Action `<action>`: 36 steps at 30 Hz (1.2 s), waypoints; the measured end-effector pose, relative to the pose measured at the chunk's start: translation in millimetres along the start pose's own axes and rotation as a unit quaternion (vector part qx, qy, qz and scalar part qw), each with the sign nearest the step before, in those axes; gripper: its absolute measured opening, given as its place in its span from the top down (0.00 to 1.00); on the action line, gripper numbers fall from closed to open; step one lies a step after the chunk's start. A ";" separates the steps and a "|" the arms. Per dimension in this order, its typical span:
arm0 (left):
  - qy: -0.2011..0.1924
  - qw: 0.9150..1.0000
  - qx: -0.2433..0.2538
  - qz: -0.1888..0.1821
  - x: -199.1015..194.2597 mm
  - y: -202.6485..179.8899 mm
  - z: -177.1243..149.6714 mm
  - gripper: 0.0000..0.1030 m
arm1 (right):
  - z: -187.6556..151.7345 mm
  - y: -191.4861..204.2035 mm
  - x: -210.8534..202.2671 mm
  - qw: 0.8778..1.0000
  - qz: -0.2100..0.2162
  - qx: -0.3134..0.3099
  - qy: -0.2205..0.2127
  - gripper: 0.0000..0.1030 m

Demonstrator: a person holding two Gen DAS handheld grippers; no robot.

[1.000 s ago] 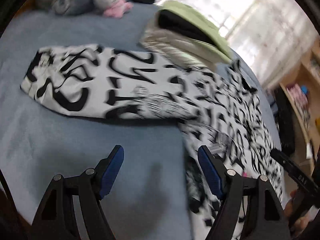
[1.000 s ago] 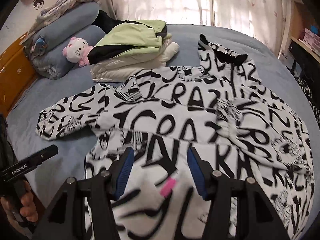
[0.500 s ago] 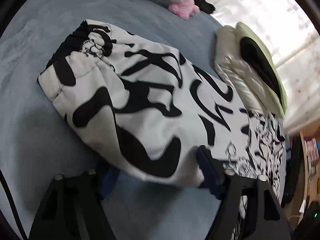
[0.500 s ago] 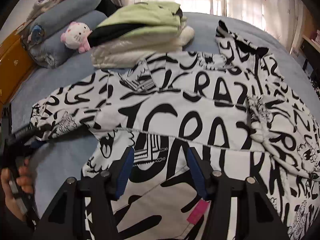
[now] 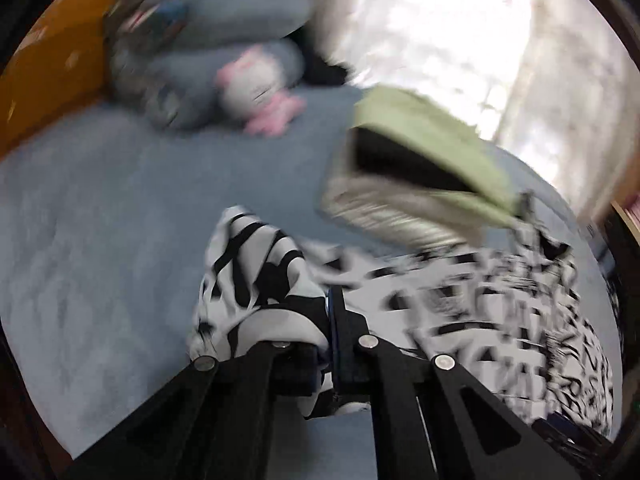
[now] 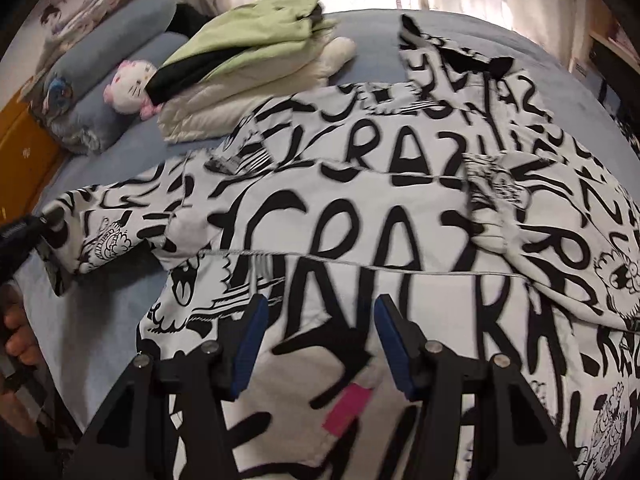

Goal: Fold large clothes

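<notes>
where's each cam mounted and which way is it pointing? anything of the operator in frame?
Left wrist: rides the left hand-held gripper, faces across the bed to the pillows; its fingers pinch the printed garment's sleeve; no body part visible.
Right wrist: rides the right hand-held gripper, open over the printed garment, facing the window; operator's hand at left edge.
Shared: garment, plush toy, folded clothes stack.
</notes>
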State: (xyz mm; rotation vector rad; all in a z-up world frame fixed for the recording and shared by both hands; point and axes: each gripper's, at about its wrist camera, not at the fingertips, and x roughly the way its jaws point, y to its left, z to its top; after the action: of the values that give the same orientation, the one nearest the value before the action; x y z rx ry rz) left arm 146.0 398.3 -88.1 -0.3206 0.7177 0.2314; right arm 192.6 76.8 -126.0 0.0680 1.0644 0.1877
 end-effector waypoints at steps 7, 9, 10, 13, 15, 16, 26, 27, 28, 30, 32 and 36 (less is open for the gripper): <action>-0.024 0.987 0.142 -0.070 -40.8 -163.1 -15.5 0.98 | -3.3 -58.1 -31.4 0.998 0.005 0.051 -0.029 0.46; -0.017 0.980 0.177 -0.093 -46.0 -201.6 -34.8 0.98 | -6.6 -83.2 -42.5 0.997 0.000 0.071 -0.038 0.46; -0.010 0.976 0.189 -0.103 -44.8 -218.2 -44.4 0.98 | -7.7 -93.6 -47.0 0.996 -0.004 0.079 -0.042 0.46; 0.027 0.963 0.229 -0.138 -34.3 -272.1 -81.8 0.97 | -13.0 -130.9 -62.6 0.993 -0.022 0.104 -0.057 0.46; 0.055 0.953 0.257 -0.152 -27.3 -298.3 -111.6 0.97 | -17.9 -152.4 -69.7 0.990 -0.037 0.118 -0.063 0.46; 0.069 0.949 0.267 -0.155 -22.3 -308.3 -124.5 0.97 | -21.1 -163.3 -72.3 0.989 -0.045 0.123 -0.065 0.46; 0.090 0.934 0.322 -0.125 -19.1 -331.7 -188.4 0.56 | -46.4 -213.0 -62.5 0.986 -0.049 0.156 -0.041 0.46; 0.086 0.935 0.323 -0.122 -22.7 -328.0 -185.9 0.53 | -46.6 -211.6 -61.1 0.986 -0.044 0.155 -0.040 0.46; 0.081 0.935 0.323 -0.119 -26.6 -326.1 -184.8 0.50 | -46.8 -208.9 -60.4 0.987 -0.041 0.152 -0.040 0.46; 0.076 0.936 0.325 -0.115 -35.0 -319.8 -180.4 0.48 | -46.4 -203.2 -61.0 0.988 -0.033 0.145 -0.044 0.46; 0.077 0.937 0.321 -0.114 -40.5 -315.6 -176.6 0.43 | -46.0 -196.8 -63.5 0.989 -0.028 0.138 -0.049 0.46; 0.077 0.943 0.306 -0.106 -49.4 -301.3 -168.4 0.39 | -43.6 -181.7 -69.6 0.991 -0.023 0.116 -0.059 0.46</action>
State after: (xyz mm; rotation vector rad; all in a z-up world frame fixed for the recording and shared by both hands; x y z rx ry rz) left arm 102.9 53.2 -111.5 0.1812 0.8654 -0.2280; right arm 143.6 -116.0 -113.7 0.2621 0.9651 0.0171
